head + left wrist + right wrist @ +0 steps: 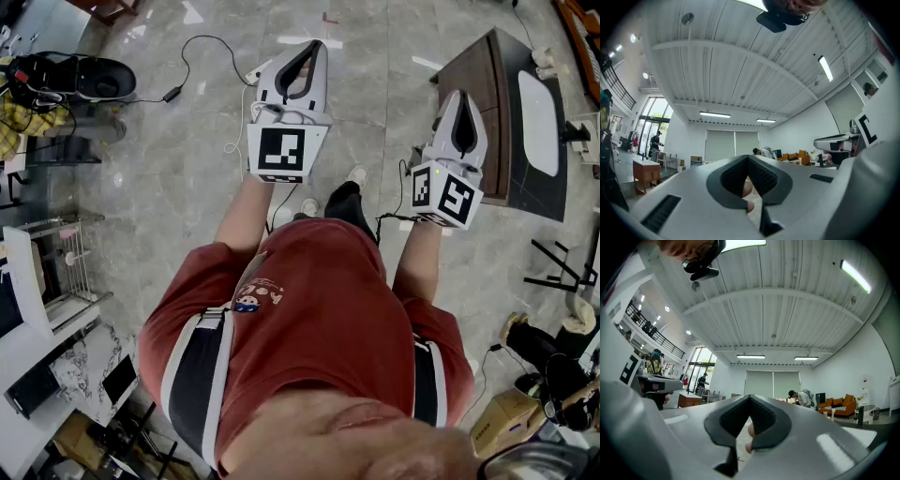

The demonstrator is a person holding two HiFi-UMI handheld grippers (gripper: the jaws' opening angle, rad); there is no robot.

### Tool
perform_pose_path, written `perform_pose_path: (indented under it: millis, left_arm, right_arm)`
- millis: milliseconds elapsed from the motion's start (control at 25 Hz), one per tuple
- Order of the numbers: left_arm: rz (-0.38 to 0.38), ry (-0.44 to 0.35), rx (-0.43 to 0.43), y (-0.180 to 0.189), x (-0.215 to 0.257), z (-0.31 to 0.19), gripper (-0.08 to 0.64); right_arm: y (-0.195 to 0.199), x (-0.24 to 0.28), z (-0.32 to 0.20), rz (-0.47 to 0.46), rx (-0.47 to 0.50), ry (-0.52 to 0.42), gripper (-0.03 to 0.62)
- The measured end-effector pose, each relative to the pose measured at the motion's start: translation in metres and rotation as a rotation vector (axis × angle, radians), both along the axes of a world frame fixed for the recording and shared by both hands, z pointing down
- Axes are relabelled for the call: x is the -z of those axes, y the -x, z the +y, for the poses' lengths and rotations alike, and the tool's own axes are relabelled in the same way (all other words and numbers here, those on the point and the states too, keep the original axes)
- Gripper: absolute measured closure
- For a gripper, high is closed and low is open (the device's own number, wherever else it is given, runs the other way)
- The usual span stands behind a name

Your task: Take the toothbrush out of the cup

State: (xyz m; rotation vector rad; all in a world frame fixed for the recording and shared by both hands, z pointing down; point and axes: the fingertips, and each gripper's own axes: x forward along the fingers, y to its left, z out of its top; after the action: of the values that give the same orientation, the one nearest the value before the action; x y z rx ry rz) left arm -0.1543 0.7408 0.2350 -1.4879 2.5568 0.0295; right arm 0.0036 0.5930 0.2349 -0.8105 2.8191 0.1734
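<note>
Left hand-held gripper and right hand-held gripper were both closed on nothing, held out over the marble floor. Neither toothbrush nor cup appeared in any view. The step probably called for finding the cup first, then opening one gripper's jaws before approaching the brush handle.

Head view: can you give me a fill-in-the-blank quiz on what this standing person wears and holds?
The person's short-sleeved shirt is ____.
The white left gripper and the white right gripper both have jaws that are ____.
The dark brown wooden table stands nearest the ____ gripper.
Missing words: red; shut; right.
</note>
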Motion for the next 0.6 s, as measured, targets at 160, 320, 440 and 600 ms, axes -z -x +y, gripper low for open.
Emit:
perform_pose_path:
  millis: [160, 320, 440, 600]
  left_arm:
    - [-0.003, 0.001, -0.011, -0.003, 0.0, -0.011, 0.555]
    - [0.013, 0.016, -0.021, -0.003, -0.007, -0.025, 0.555]
    - [0.03, 0.035, -0.035, -0.002, -0.016, -0.041, 0.555]
    - [0.051, 0.06, -0.057, 0.002, -0.027, -0.07, 0.555]
  right_arm:
    - [-0.003, -0.001, -0.009, -0.004, -0.002, 0.003, 0.583]
    - [-0.009, -0.007, -0.024, -0.028, -0.011, 0.042, 0.583]
    - [-0.01, -0.018, -0.039, -0.024, -0.022, 0.073, 0.583]
    - [-0.009, -0.032, -0.062, -0.009, -0.035, 0.099, 0.583]
